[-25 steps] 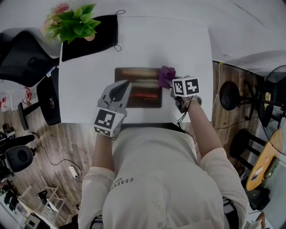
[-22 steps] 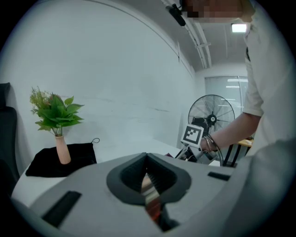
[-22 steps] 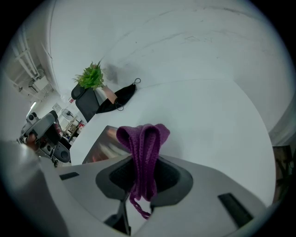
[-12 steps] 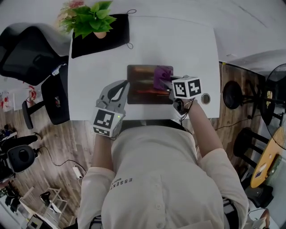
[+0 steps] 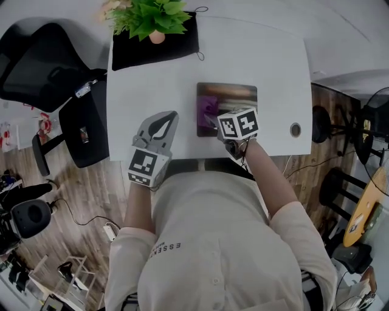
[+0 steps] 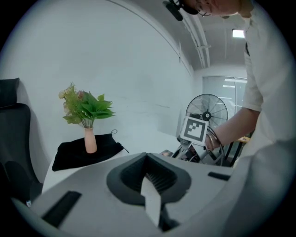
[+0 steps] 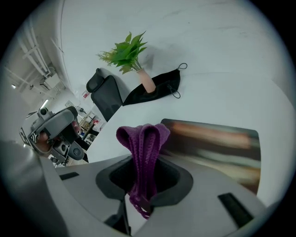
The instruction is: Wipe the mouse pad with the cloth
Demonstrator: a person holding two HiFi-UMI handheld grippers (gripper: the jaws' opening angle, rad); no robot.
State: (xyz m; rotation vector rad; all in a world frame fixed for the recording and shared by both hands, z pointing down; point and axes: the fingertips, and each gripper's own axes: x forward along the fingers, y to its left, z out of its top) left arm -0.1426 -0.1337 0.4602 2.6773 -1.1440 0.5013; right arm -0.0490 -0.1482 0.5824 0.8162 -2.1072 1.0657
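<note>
You are holding the right gripper over the left part of the mouse pad, and its jaws are clamping a purple cloth. In the right gripper view, the right gripper is pinching the cloth so that a folded loop is sticking up out of the jaws, with the mouse pad lying just beyond it. The pad is resting flat on the white worktop, right of centre and toward your edge.

You are keeping the left gripper by the near edge of the worktop, left of the pad and apart from it. In its own view the left gripper is showing its jaws pressed together with nothing between them. A potted plant is standing on a black bag at the far left corner.
</note>
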